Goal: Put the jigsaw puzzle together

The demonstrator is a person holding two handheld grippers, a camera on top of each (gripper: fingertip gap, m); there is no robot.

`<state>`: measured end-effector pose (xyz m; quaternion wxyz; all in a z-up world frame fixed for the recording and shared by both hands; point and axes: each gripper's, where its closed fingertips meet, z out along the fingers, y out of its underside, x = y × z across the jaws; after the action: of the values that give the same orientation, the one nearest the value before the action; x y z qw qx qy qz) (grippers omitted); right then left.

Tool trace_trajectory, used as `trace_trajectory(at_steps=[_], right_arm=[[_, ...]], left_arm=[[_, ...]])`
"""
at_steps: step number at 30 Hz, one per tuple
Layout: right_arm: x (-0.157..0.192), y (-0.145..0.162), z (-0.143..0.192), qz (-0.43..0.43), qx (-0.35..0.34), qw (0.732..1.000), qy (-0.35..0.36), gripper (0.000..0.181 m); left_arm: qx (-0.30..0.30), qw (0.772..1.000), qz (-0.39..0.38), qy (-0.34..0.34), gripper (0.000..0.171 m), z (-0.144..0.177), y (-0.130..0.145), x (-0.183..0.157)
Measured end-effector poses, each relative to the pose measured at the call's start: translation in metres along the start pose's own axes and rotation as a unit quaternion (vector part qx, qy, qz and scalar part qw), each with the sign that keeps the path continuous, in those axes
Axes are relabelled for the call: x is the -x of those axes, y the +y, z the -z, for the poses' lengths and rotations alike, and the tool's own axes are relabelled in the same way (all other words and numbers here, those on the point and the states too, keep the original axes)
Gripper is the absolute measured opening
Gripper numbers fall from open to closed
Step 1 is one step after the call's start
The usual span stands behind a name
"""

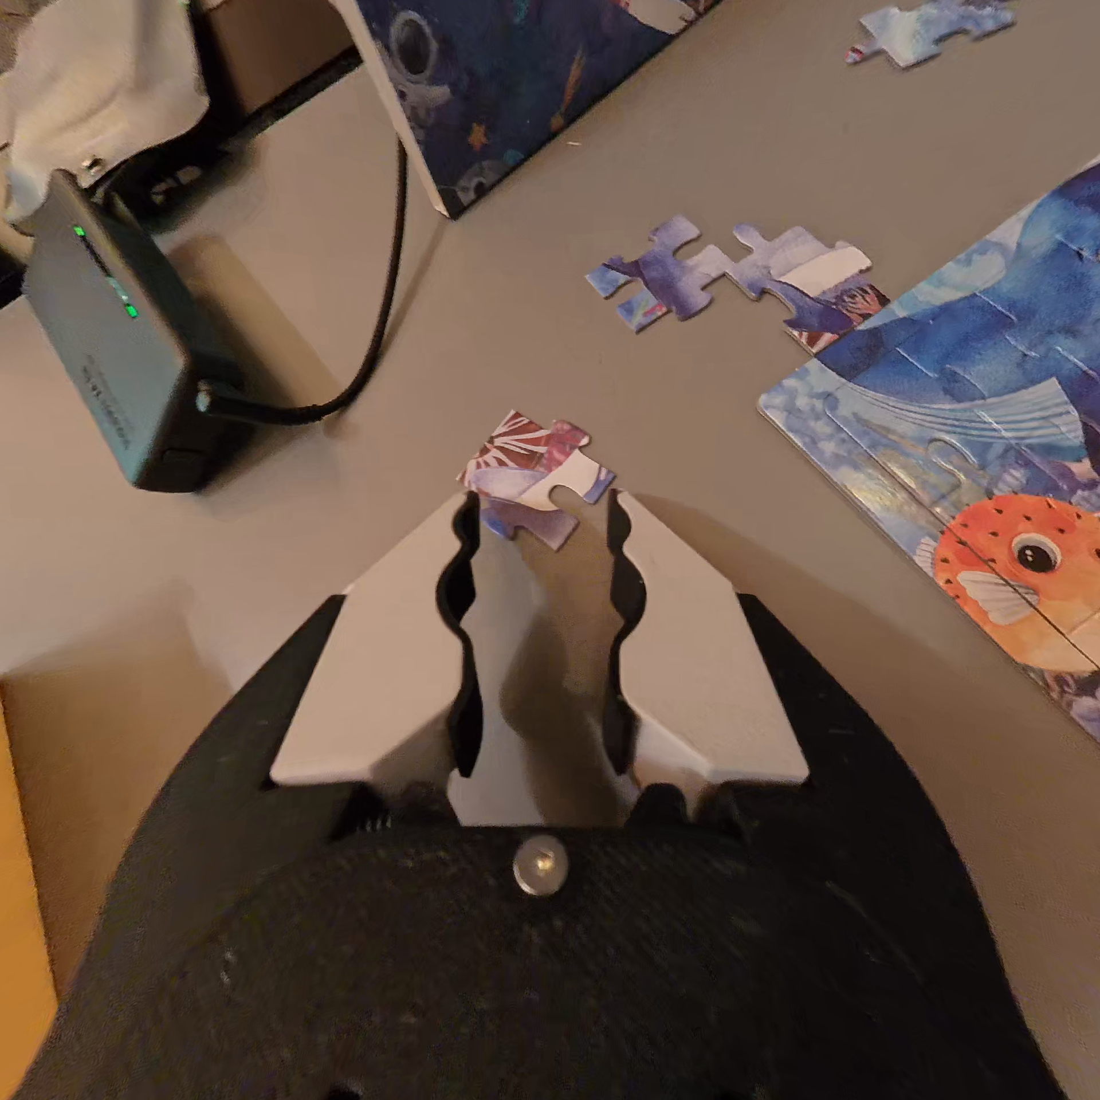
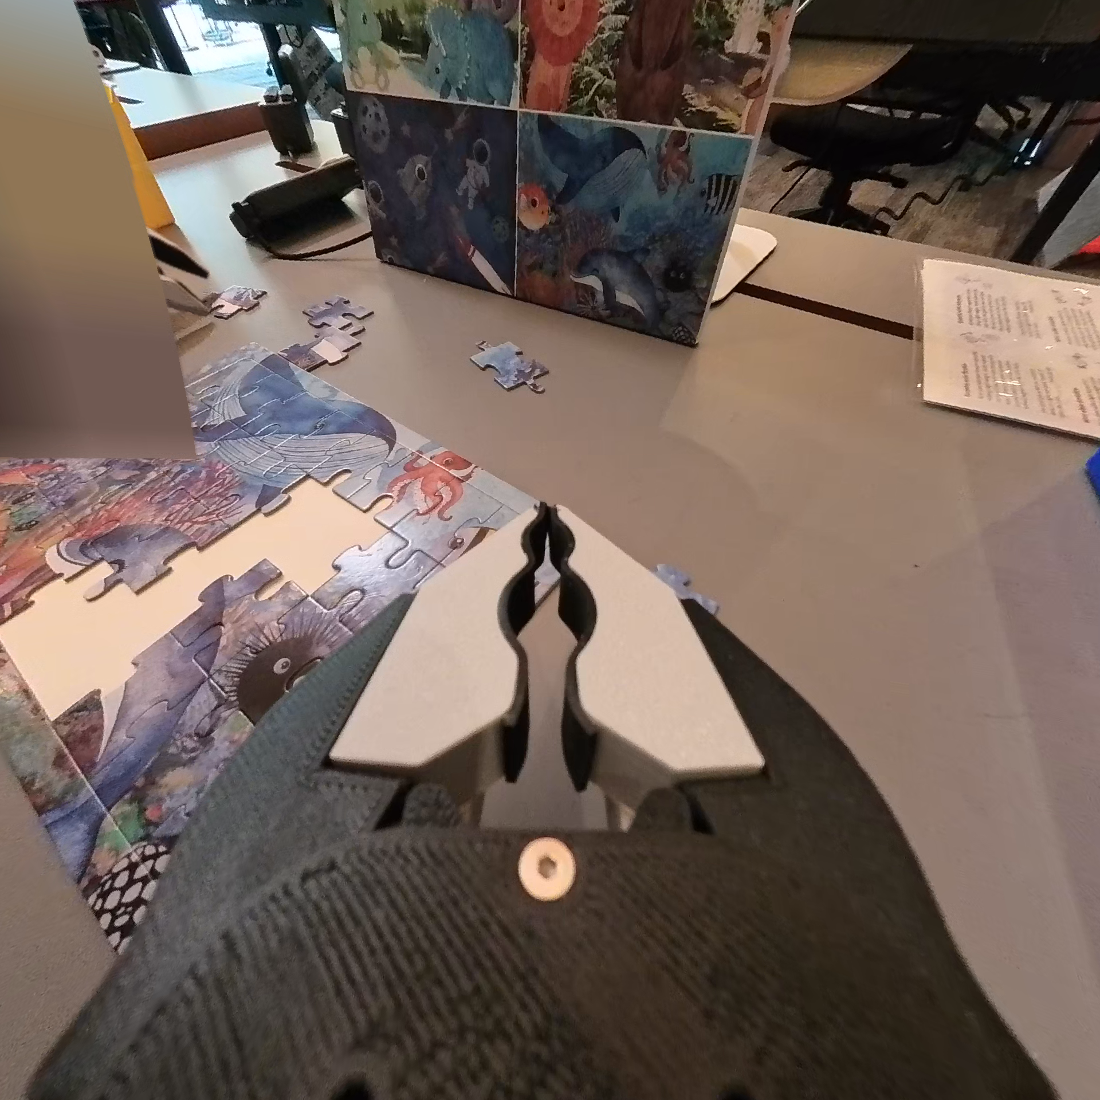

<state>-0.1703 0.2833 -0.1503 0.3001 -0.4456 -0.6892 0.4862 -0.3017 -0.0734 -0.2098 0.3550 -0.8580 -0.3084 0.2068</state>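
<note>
The partly built sea puzzle point(image 2: 297, 428) lies on the grey table with a bare gap point(image 2: 178, 571) across its middle; its whale corner shows in the left wrist view point(image 1: 952, 369). My left gripper point(image 1: 543, 500) is open, its tips on either side of the near edge of a loose red-and-purple piece point(image 1: 536, 458) lying flat on the table. My right gripper point(image 2: 547, 512) is shut with nothing visible in it, over the puzzle's right edge by the octopus. A small blue piece point(image 2: 684, 586) peeks out beside its right finger.
More loose pieces lie on the table point(image 1: 655, 280) point(image 1: 803, 274) point(image 2: 512, 366). The puzzle box point(image 2: 536, 178) stands upright behind them. A grey power bank point(image 1: 113, 339) with a black cable sits at the left. A printed sheet in plastic point(image 2: 1012, 345) lies at the right. One gripper's finger ends stand about 40 cm off the other's.
</note>
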Motion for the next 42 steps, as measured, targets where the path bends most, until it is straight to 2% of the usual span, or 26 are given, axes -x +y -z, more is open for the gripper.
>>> trace_trajectory(at_steps=[4,16,19,22,26,28,34,37,42], right_arm=[[0.000,0.001,-0.001,0.000,0.002,1.000,-0.001,0.000],[0.007,0.001,-0.003,0.005,0.003,1.000,-0.019,0.000],[0.045,0.002,-0.006,0.020,0.008,0.992,-0.124,0.000],[0.098,0.018,-0.005,0.098,0.051,0.966,-0.233,0.000],[0.139,0.038,-0.010,0.196,0.097,0.938,-0.270,0.000],[0.139,0.058,-0.020,0.209,0.155,0.932,-0.253,0.000],[0.126,0.053,-0.019,0.179,0.148,0.942,-0.241,0.000],[0.122,0.060,-0.020,0.154,0.173,0.942,-0.244,0.000],[0.122,0.060,-0.020,0.152,0.174,0.942,-0.244,0.000]], left_arm=[[0.020,1.000,0.004,-0.015,0.052,-0.004,0.005,0.004],[0.017,1.000,-0.007,-0.017,0.048,-0.004,0.003,0.002],[0.017,1.000,-0.009,-0.018,0.047,-0.004,0.003,0.002],[0.017,1.000,-0.009,-0.018,0.047,-0.004,0.003,0.002],[0.017,1.000,-0.011,-0.019,0.047,-0.004,0.003,0.002],[0.017,1.000,-0.011,-0.019,0.047,-0.004,0.003,0.002],[0.017,1.000,-0.011,-0.018,0.046,-0.004,0.003,0.002],[0.017,1.000,-0.011,-0.017,0.046,-0.004,0.003,0.002],[0.017,1.000,-0.011,-0.017,0.046,-0.004,0.003,0.002]])
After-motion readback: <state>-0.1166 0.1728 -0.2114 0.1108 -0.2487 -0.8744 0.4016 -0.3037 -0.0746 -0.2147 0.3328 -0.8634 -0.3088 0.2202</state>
